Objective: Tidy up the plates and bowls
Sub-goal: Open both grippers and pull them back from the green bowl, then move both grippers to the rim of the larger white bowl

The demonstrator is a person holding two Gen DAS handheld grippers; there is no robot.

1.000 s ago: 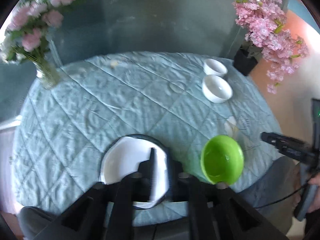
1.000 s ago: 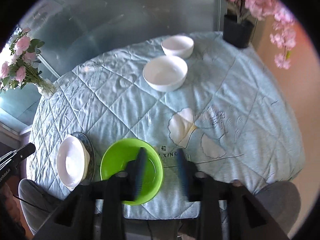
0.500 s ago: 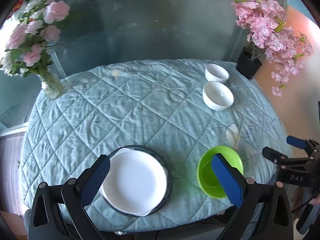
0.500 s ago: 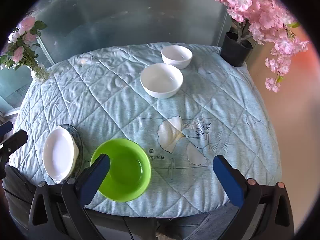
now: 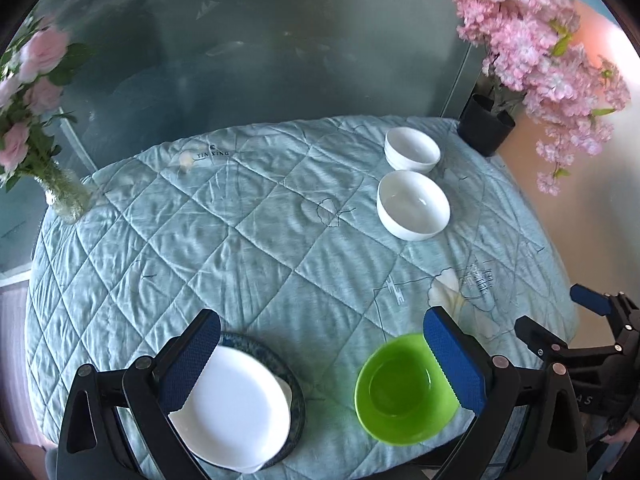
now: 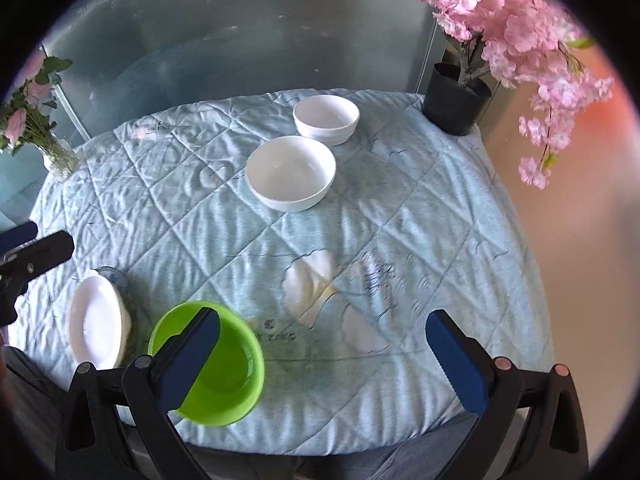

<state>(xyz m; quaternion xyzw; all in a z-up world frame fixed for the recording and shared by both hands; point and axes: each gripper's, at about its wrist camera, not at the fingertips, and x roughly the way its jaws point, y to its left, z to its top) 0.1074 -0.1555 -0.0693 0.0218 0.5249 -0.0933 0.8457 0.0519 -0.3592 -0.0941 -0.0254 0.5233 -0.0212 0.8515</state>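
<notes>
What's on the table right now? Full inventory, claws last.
white plate: 1, white, near left edge, stacked on the dark plate
dark plate: 1, blue-black patterned, under the white plate
green bowl: 1, lime green, near edge, right of the plates
large white bowl: 1, white, far right of centre
small white bowl: 1, white, just behind the large one
quilted cloth: 1, pale blue, covers the table
glass vase of roses: 1, pink flowers, far left edge
black pot of blossoms: 1, pink flowers, far right corner
left claw: open, empty, above the plates and green bowl
right claw: open, empty
</notes>
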